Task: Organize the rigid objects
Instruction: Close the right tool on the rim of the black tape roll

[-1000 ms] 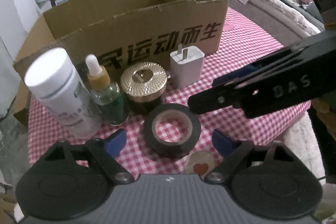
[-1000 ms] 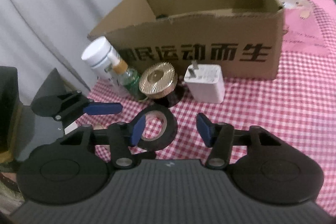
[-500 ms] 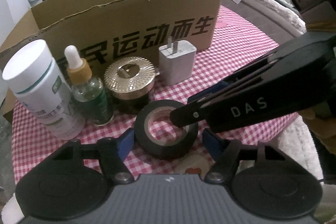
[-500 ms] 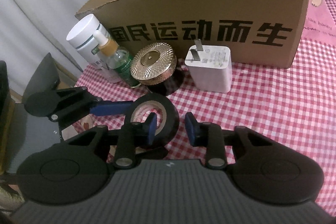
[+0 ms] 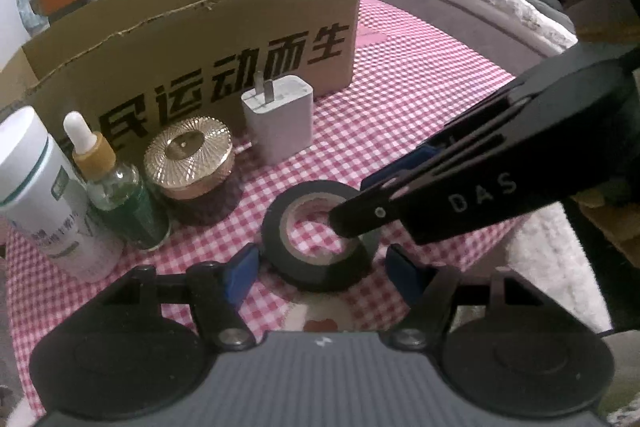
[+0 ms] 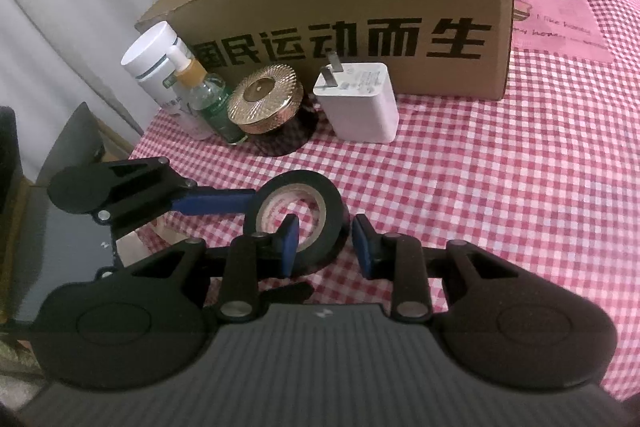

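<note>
We count one tape roll (image 6: pixel 295 217), one charger (image 6: pixel 358 105), one gold-lidded jar (image 5: pixel 188 157), one dropper bottle (image 5: pixel 116 187), one white bottle (image 5: pixel 44 187) and one box (image 6: pixel 360 27). Both grippers have narrowed since a second ago: left gripper (image 5: pixel 320 273) jaws flank the roll on the counter (image 6: pixel 500 187); right gripper (image 6: pixel 326 241) jaws straddle its wall, contact unclear. Counter right lies open.
</note>
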`<state>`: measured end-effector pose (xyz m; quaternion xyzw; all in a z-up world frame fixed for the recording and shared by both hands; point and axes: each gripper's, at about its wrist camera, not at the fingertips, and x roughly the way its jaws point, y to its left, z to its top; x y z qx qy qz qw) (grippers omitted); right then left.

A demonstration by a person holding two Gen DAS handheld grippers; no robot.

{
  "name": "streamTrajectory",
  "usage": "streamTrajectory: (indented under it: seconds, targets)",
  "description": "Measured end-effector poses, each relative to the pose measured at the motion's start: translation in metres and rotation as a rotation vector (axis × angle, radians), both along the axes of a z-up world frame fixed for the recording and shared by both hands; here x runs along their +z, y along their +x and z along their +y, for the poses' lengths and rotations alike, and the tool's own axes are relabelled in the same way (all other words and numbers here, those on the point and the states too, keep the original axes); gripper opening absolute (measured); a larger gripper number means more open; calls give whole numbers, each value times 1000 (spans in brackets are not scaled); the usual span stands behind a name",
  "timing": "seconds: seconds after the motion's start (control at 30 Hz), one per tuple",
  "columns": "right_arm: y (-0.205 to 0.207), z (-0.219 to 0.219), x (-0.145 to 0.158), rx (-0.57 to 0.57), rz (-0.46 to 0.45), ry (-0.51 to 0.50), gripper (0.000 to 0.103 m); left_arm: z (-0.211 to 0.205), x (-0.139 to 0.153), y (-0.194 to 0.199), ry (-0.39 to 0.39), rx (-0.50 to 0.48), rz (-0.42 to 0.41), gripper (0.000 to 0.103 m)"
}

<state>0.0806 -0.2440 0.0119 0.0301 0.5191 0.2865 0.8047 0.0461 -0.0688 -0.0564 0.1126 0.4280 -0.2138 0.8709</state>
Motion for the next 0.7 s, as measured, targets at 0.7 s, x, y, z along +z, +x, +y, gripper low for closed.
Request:
streamTrajectory:
  seconds: [0.7]
  targets:
    - [1,10,-3,28,-42,-36,25,-3,-1,9,-6,7,-24,68]
